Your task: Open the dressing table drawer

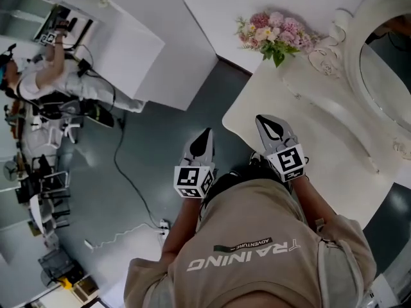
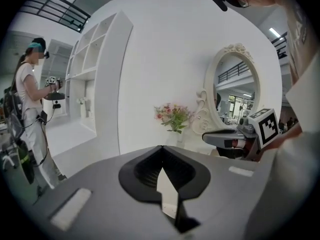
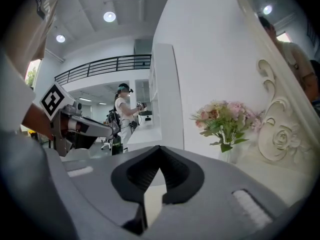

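Pinching shut on nothing, the left claw (image 2: 162,151) has its black pads meeting at the tips, and the right claw (image 3: 160,151) is closed the same way, also empty. Both hands hold them out in front of the person's chest, side by side and pointing forward, dipped slightly below level.

From the head view, the left one hangs over the grey floor (image 1: 173,140) just off the dressing table's corner. The right one reaches over the pale surface (image 1: 302,120) near its front edge. The dressing table runs diagonally there, its long axis going from upper left to lower right. A bunch of pink flowers (image 1: 273,34) sits at the far end and the oval mirror (image 1: 385,76) stands along the back. Its drawer shows in no view; the top hides the front.

The left gripper view alone shows the mirror upright and face-on, with a white shelf unit (image 2: 95,84) to the left. Each gripper view catches the other gripper alongside, and a second person (image 3: 124,111) standing well apart by the shelves.
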`<state>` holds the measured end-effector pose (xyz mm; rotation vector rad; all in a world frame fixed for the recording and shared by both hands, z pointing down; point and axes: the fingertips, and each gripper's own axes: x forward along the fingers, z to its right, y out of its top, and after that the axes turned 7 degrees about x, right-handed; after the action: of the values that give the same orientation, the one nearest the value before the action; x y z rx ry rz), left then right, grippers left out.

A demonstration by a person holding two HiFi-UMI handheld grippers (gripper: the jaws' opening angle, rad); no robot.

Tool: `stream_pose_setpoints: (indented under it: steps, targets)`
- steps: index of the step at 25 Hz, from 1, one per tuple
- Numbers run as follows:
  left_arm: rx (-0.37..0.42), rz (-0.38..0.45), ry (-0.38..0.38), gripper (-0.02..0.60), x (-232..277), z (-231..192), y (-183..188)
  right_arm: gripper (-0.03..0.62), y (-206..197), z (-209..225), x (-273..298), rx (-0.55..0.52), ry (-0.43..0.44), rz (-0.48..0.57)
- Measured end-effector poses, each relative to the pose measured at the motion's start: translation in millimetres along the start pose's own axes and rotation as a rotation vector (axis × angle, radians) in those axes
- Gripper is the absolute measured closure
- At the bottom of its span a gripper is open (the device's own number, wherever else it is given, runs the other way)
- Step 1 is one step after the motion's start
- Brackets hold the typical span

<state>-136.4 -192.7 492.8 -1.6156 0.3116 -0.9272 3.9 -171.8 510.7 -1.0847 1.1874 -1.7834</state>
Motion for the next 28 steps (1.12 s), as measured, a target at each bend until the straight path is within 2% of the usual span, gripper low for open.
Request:
stream_pose_setpoints:
  steps: [4,8,14,20,28]
  targets:
    - [0.062,-0.02,-0.055,0.563,20,11,21,0.591,-4,28,-12,0.064,-0.101,0.022]
    - [0.168,-0.004,-0.121,0.561,44,28,33,0.592,-10,50,-30,0.092,-0.194,0.037]
    - [0.197,0.045,-0.298,0.563,80,60,57,0.592,-12,83,-51,0.129,-0.347,0.06]
    - [0.255,0.036,-0.48,0.563,105,76,52,0.591,-17,93,-62,0.151,-0.48,0.053]
    - [0.271,0.101,-0.676,0.563,130,76,73,0.591,-17,101,-71,0.198,-0.693,0.063]
